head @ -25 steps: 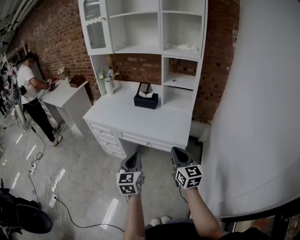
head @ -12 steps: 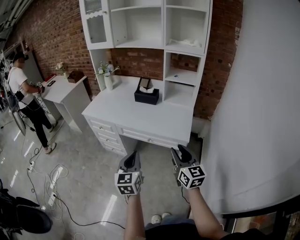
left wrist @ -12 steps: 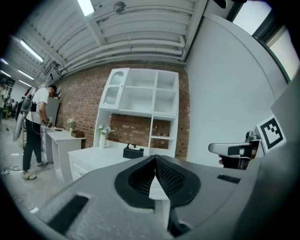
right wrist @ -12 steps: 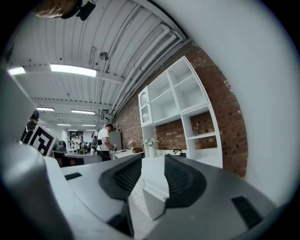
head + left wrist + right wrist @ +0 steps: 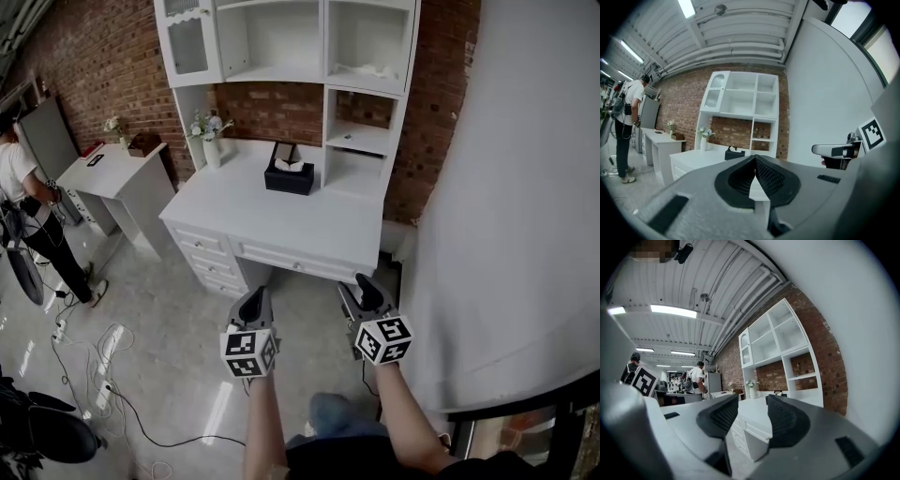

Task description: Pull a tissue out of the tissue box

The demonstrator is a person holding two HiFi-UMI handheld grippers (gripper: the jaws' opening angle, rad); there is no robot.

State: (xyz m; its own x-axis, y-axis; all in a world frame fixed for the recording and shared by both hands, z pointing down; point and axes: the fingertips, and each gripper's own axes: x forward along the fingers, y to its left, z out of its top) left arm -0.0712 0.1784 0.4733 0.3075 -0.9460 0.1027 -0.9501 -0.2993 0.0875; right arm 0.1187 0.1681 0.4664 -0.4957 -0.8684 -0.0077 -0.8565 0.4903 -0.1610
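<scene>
- Two handheld grippers, held level and side by side over the floor [image 5: 169, 309], short of the white desk [image 5: 281, 239] and touching nothing.
- Left gripper [image 5: 754, 157]: jaw tips closed together, empty, nothing pinched between the ribbed pads.
- Right gripper [image 5: 752, 401]: jaws just opened and spread wide, only the distant desk corner visible through the gap, nothing held.
- Tissue box [image 5: 289, 179]: dark, rectangular, standing at the back of the desktop below the shelf unit [image 5: 281, 56], to the right of a vase of flowers [image 5: 213, 150] in the head view, well apart from both grippers.
- Tissue [image 5: 288, 166]: white tuft standing up out of the slot in the top of the box, not yet pulled.
- Handling, as judged: tissue very light, soft, limp and easily torn. Box probably light as well, and likely to lift or slide with the sheet under a fast or sideways pull.
- Best hold, as judged: pinch on the raised tuft, low enough to take a full fold rather than a thin edge, then pull straight up and steadily. Closed Left gripper free to press down on the box top beside the slot.
- Stage, as judged: approach only, whole reach to the box not yet made.
- Elsewhere: person [image 5: 23, 202] standing at far left near a small white side table [image 5: 117, 178]; cables [image 5: 114, 354] lying on the floor.
</scene>
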